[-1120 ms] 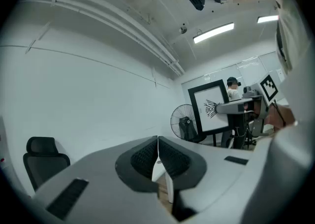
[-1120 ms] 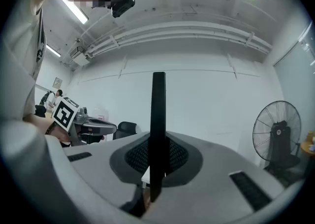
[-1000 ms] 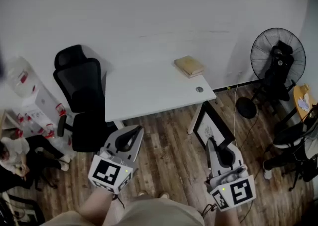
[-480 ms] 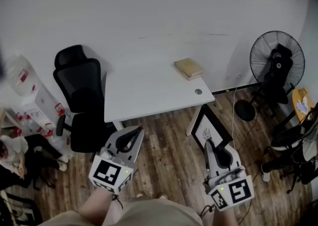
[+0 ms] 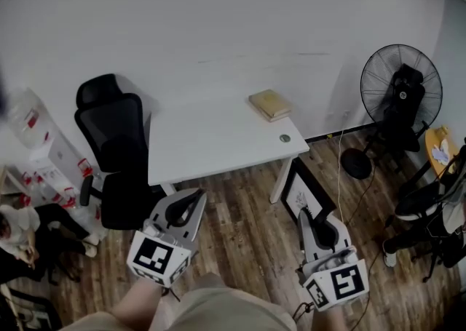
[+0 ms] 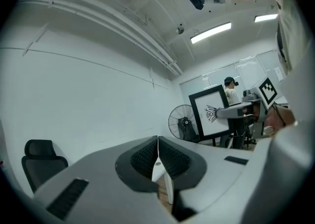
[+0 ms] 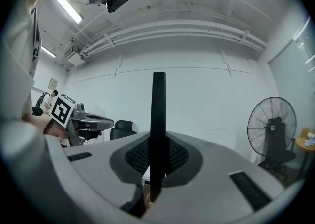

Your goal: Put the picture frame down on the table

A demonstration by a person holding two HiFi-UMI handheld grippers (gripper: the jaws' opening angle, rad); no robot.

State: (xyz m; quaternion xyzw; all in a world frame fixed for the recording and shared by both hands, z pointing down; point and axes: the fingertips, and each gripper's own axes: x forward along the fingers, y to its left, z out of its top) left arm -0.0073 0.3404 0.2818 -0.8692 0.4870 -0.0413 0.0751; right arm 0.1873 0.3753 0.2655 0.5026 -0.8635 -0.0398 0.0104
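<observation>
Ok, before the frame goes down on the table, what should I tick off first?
1. Grip: right tool shut on picture frame, ok.
2. Other hand: left tool empty, jaws together, ok.
3. Landing space: table mostly bare, book at far right corner, ok.
4. Frame above tabletop: not ok, it hangs off the front right corner.
5. Grip firmness: cannot tell.

**Frame clamped in right jaws, off the surface**

Picture frame [image 5: 309, 188]: black border, white mat, small dark drawing in the middle. Stands roughly upright, gripped by one edge between the jaws of the right gripper [image 5: 312, 213]. It shows edge-on as a thin black bar in the right gripper view. In the head view it sits near the front right corner of the white surface [image 5: 211, 140], not resting on it.
</observation>
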